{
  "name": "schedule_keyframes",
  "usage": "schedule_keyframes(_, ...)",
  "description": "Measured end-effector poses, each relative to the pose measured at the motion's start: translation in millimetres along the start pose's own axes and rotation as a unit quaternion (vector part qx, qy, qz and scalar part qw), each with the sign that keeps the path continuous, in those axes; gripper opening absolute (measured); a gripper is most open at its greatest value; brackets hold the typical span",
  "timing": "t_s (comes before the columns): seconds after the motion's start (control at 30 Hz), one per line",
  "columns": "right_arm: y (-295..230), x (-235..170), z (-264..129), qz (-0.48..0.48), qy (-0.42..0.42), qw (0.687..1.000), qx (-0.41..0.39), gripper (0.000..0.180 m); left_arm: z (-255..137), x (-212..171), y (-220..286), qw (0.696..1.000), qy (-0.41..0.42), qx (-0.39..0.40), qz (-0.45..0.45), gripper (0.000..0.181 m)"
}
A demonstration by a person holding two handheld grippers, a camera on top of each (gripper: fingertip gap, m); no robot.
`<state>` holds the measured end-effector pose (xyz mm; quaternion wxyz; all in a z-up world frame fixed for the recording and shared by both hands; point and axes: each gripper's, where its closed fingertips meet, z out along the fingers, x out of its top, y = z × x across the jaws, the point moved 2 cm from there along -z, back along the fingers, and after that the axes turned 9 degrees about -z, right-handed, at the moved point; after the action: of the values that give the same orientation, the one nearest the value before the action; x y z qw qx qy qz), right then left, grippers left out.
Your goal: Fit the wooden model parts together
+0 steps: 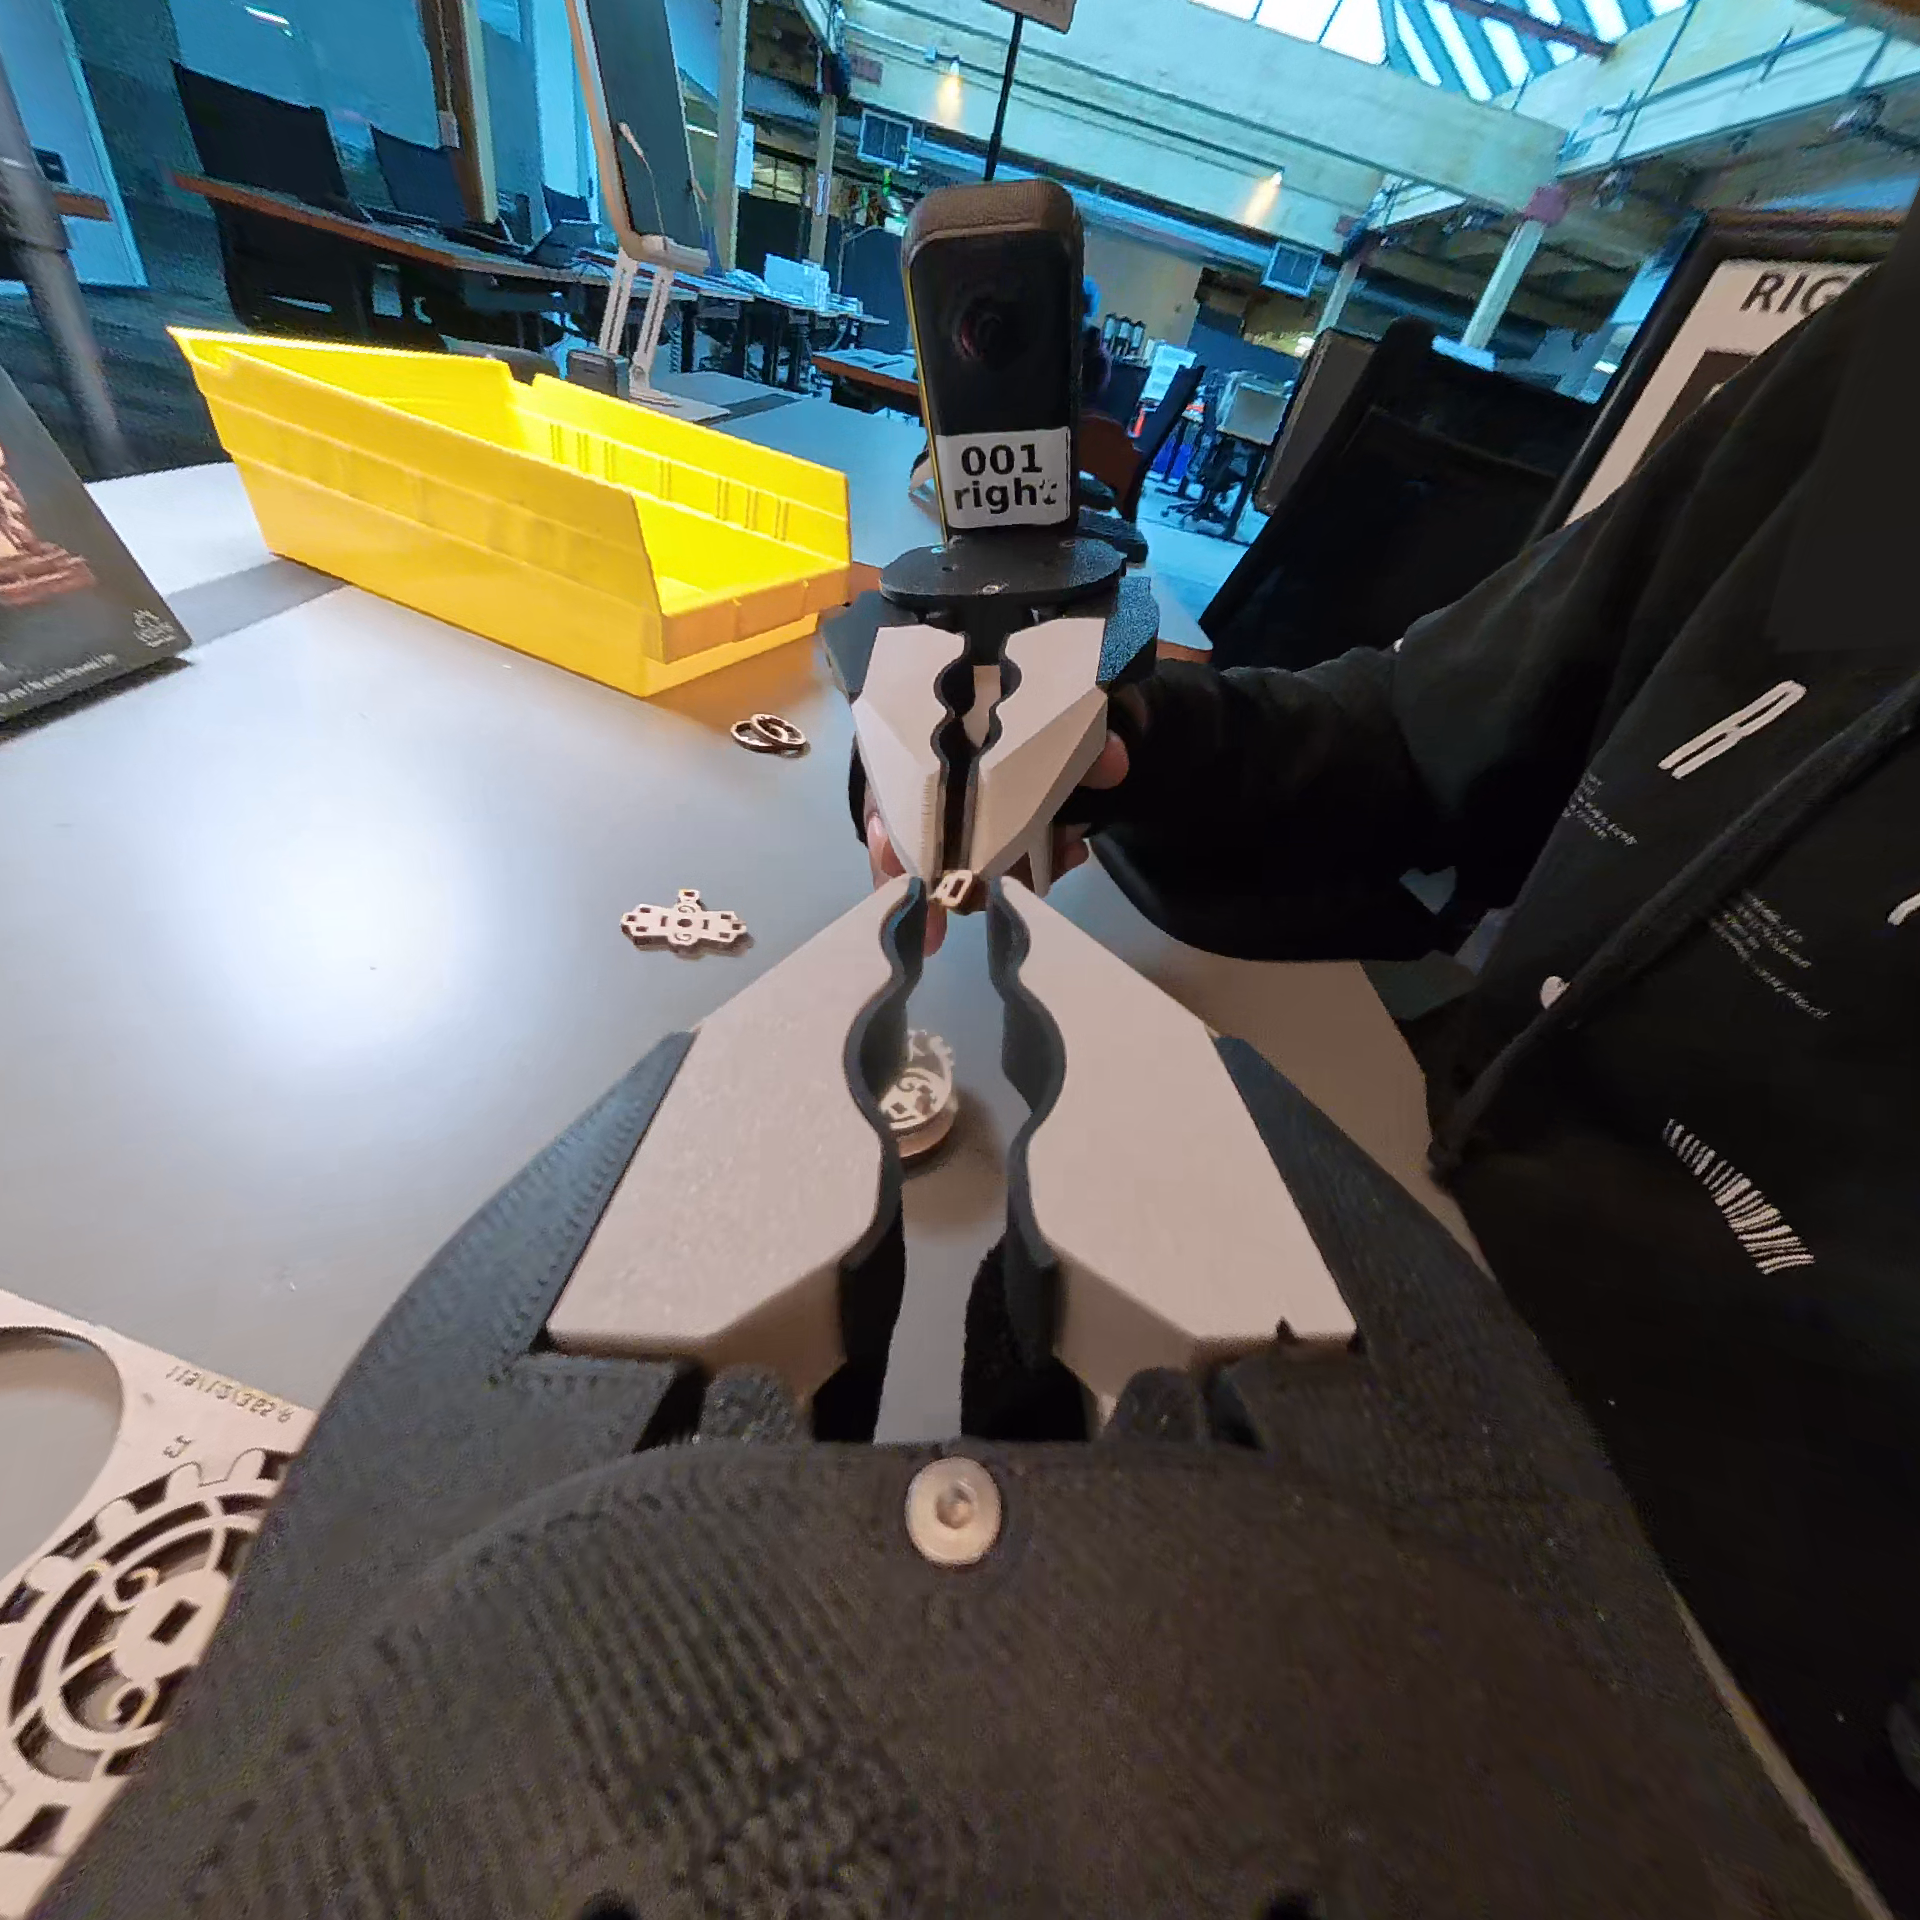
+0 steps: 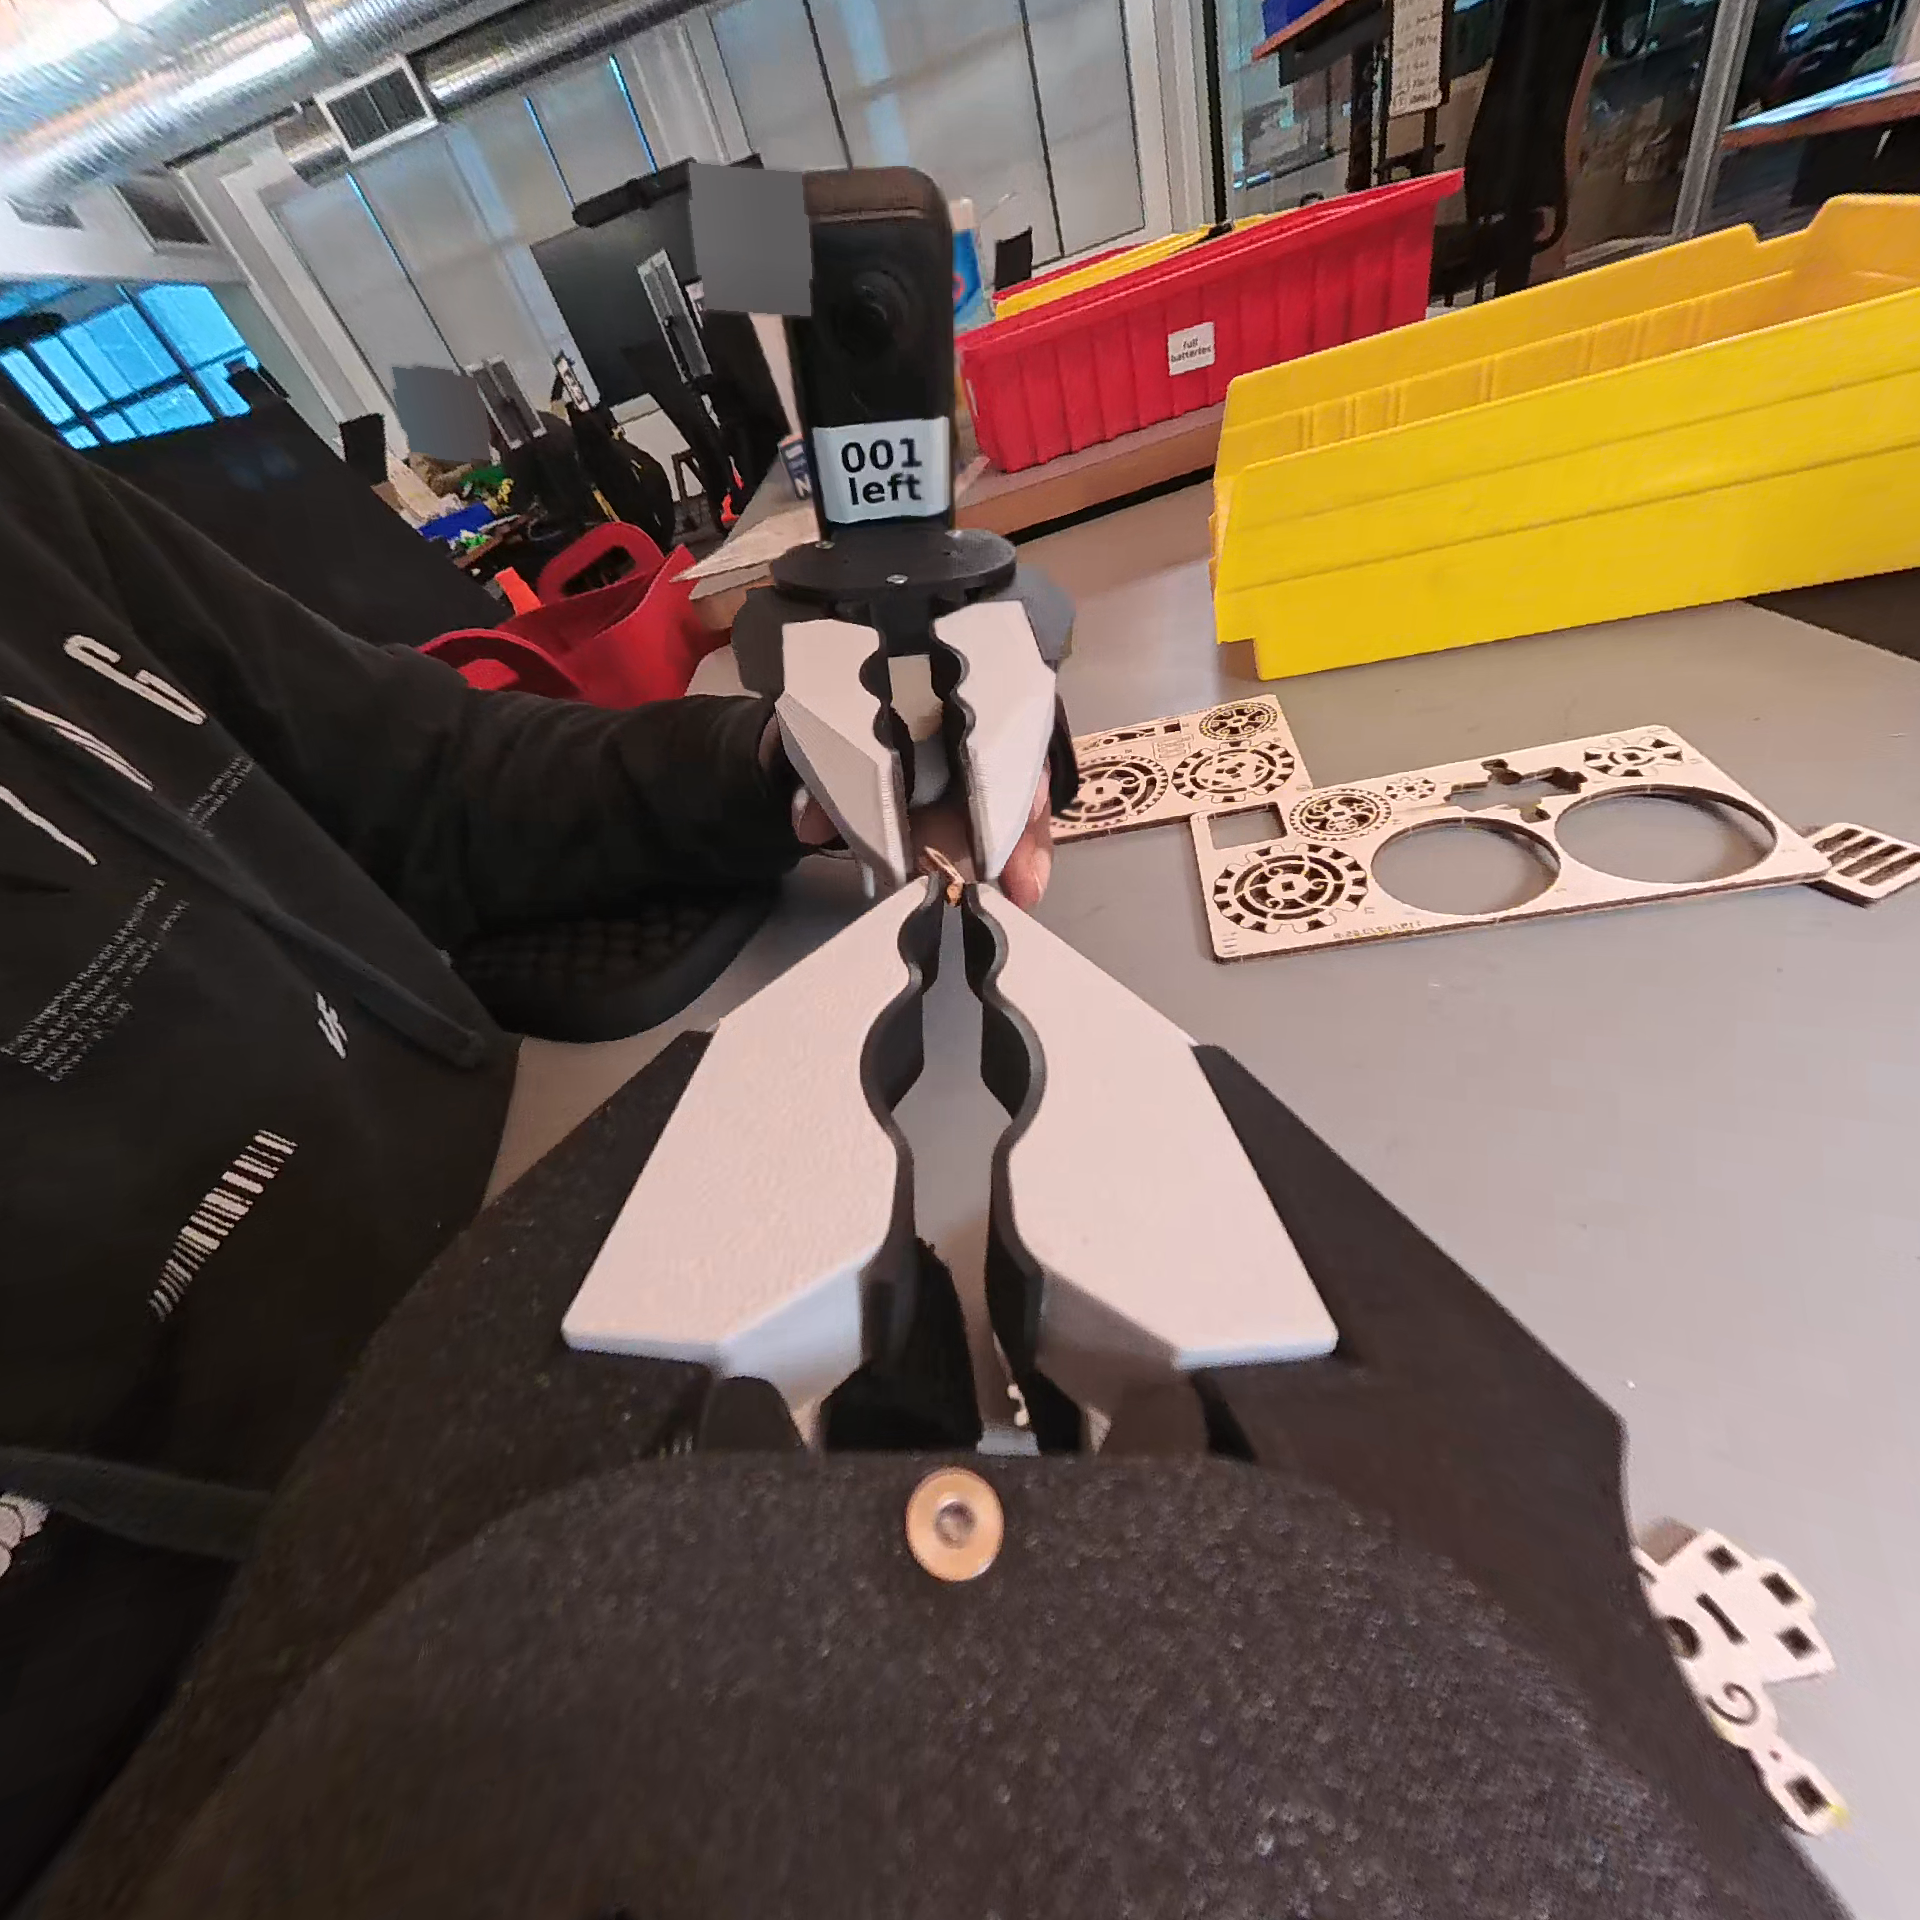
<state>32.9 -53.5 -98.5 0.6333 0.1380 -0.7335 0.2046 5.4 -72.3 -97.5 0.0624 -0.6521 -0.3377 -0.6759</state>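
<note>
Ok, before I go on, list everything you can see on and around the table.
yellow bin: one, on the grey table, far side
red bin: one, behind the yellow one
wooden part sheets: two, pale, overlapping, flat on the table
cross-shaped wooden part: one, pale, loose on the table
wooden rings: two, touching, near the yellow bin
round gear assembly: one, on the table below the left jaws
small wooden piece: one, in the right jaws
dark box: one, at the table edge
red bag: one, off the table
left gripper: jaws open
right gripper: jaws shut on the small piece
person's hands: two, black sleeves
</note>
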Motion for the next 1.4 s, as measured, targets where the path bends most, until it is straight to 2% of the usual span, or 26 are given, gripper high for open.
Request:
schedule_keyframes(0.27,-2,6,-1,-0.083,0.006,0.996,-0.035,0.001,0,4,3,1.0,0.007,-0.002,-0.004,0.006)
schedule_keyframes(0.43,-10,17,-3,-0.116,0.033,0.992,-0.031,0.011,-5,16,9,0.996,0.058,-0.053,-0.052,0.005)
schedule_keyframes(0.57,-11,22,-4,-0.142,0.036,0.988,-0.047,0.013,-7,21,10,0.987,0.085,-0.094,-0.101,0.004)
schedule_keyframes(1.07,-21,17,-2,-0.241,-0.006,0.969,-0.059,0.001,-1,11,16,0.981,0.052,-0.132,-0.134,0.001)
schedule_keyframes(1.13,-18,13,-2,-0.252,-0.019,0.965,-0.064,0.0,0,8,14,0.981,0.042,-0.126,-0.139,0.003)
schedule_keyframes(1.27,-5,7,-4,-0.299,-0.049,0.946,-0.113,0.0,-3,10,2,0.978,0.05,-0.107,-0.169,0.018)
schedule_keyframes(1.4,1,8,-1,-0.343,-0.063,0.925,-0.151,0.0,-10,14,-8,0.971,0.067,-0.1,-0.206,0.022)
